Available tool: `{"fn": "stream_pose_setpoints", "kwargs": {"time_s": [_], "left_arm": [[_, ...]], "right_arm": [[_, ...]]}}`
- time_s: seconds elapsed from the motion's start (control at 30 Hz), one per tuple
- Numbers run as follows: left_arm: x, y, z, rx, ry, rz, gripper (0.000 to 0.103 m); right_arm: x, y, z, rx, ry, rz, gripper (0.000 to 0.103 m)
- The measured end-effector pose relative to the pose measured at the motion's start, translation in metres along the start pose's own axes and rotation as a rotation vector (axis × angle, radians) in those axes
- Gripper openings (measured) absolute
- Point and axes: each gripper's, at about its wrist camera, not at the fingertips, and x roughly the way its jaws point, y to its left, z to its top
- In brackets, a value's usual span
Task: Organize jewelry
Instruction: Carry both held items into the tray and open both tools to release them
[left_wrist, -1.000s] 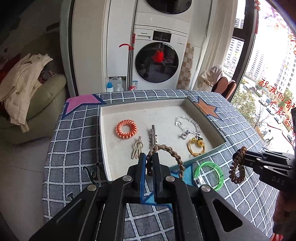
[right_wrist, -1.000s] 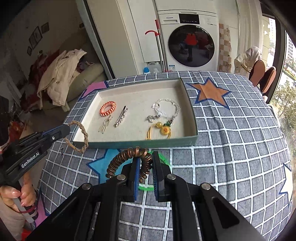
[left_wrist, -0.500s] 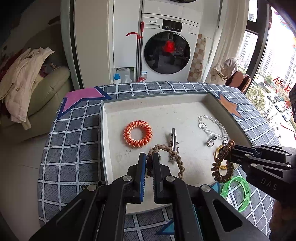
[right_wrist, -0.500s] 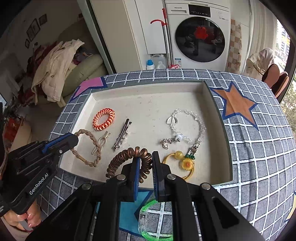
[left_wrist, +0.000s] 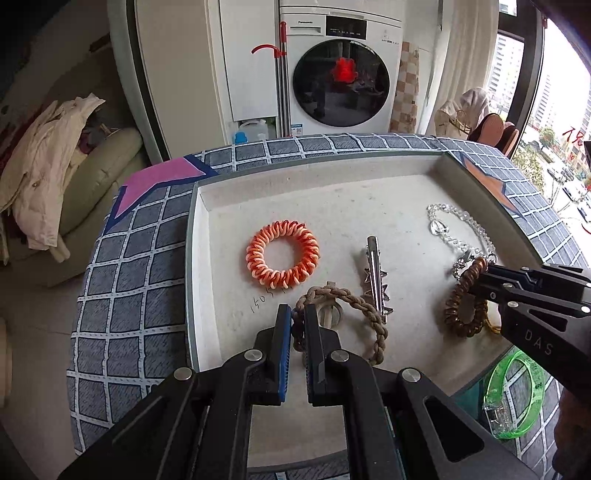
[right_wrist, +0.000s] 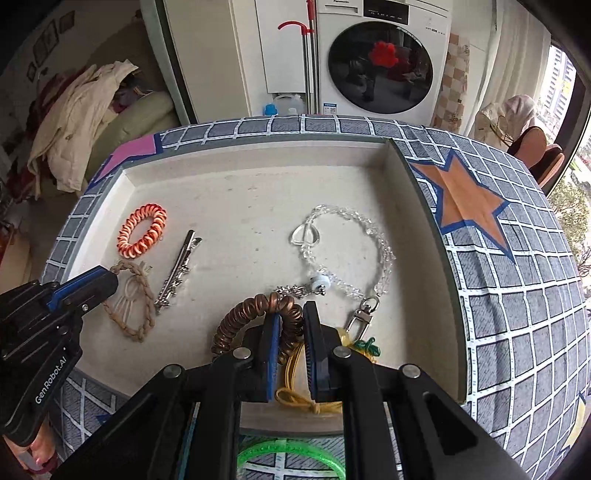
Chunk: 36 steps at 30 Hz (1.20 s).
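A shallow grey tray (left_wrist: 190, 258) (right_wrist: 436, 221) lies on the checked tablecloth. My left gripper (left_wrist: 297, 314) (right_wrist: 110, 275) is shut on a braided brown rope bracelet (left_wrist: 365, 310) (right_wrist: 136, 314), low over the tray's near left part, above a small beige clip (right_wrist: 129, 295). My right gripper (right_wrist: 290, 321) (left_wrist: 484, 275) is shut on a brown coil hair tie (right_wrist: 251, 314) (left_wrist: 461, 306), low over the near right part. Whether either piece touches the tray floor I cannot tell.
In the tray lie an orange coil tie (left_wrist: 282, 258), a metal hair clip (left_wrist: 375, 277), a crystal bracelet (right_wrist: 369, 236) and a yellow cord with a flower (right_wrist: 295, 398). A green bangle (left_wrist: 517, 395) lies on the cloth in front of the tray.
Both grippers moved forward and down, from in front of the tray to low over its floor, each still gripping its piece. The green bangle stayed where it was.
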Motion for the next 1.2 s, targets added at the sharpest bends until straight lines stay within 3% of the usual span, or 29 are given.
{"fn": "stream_pose_setpoints", "kwargs": {"time_s": [0.1, 0.17, 0.23, 0.43, 0.87, 1.2], "left_arm": [[0.007, -0.001, -0.003, 0.012, 0.011, 0.030, 0.027], [0.007, -0.002, -0.004, 0.011, 0.004, 0.035, 0.027], [0.006, -0.002, -0.003, 0.009, 0.007, 0.038, 0.027], [-0.001, -0.004, -0.002, 0.016, -0.010, 0.045, 0.027], [-0.010, -0.014, 0.002, 0.051, -0.036, 0.058, 0.027], [-0.012, -0.016, 0.008, 0.056, -0.049, 0.065, 0.027]], "right_arm": [[-0.001, 0.003, 0.000, -0.022, -0.013, -0.026, 0.018], [-0.002, 0.005, 0.000, -0.031, -0.007, -0.033, 0.027], [-0.005, 0.005, 0.001, -0.032, -0.012, -0.029, 0.047], [-0.018, 0.009, 0.004, -0.065, -0.014, -0.062, 0.060], [-0.058, -0.017, -0.007, 0.065, -0.094, 0.014, 0.061], [-0.066, -0.030, -0.027, 0.128, -0.082, 0.077, 0.061]]}}
